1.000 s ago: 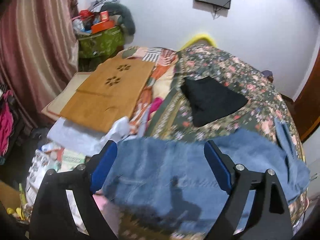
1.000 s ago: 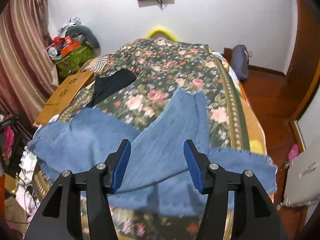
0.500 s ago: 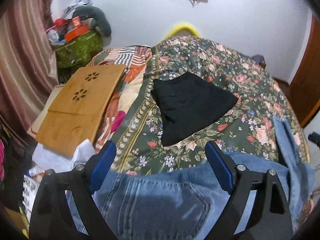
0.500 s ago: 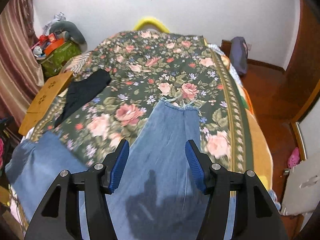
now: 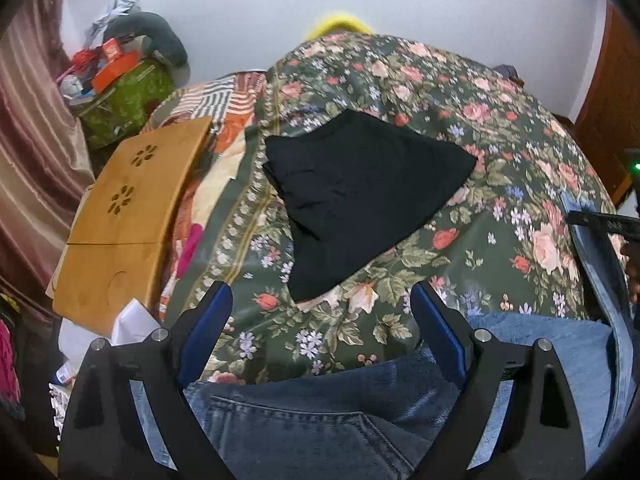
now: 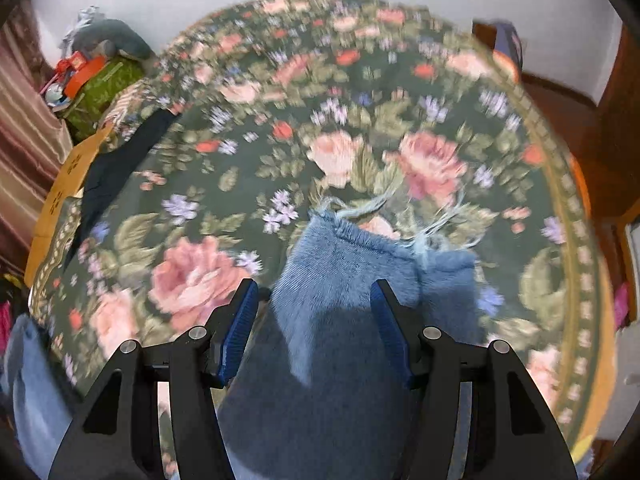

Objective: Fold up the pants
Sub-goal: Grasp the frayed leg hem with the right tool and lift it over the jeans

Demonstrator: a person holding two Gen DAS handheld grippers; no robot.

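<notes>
Left gripper point(image 5: 322, 316), jaws wide, over jeans point(image 5: 304, 416) waistband; black garment point(image 5: 360, 196) sharp here only. Right gripper point(image 6: 314, 320), half-spread, empty (blurred), shows frayed hem point(image 6: 384, 232).

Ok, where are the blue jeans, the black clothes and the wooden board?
blue jeans point(image 6: 352, 280): right wrist view, leg just below the frayed hem.
black clothes point(image 5: 360, 188): left wrist view, middle of the folded pile.
wooden board point(image 5: 132, 200): left wrist view, near the flower-shaped holes.
</notes>
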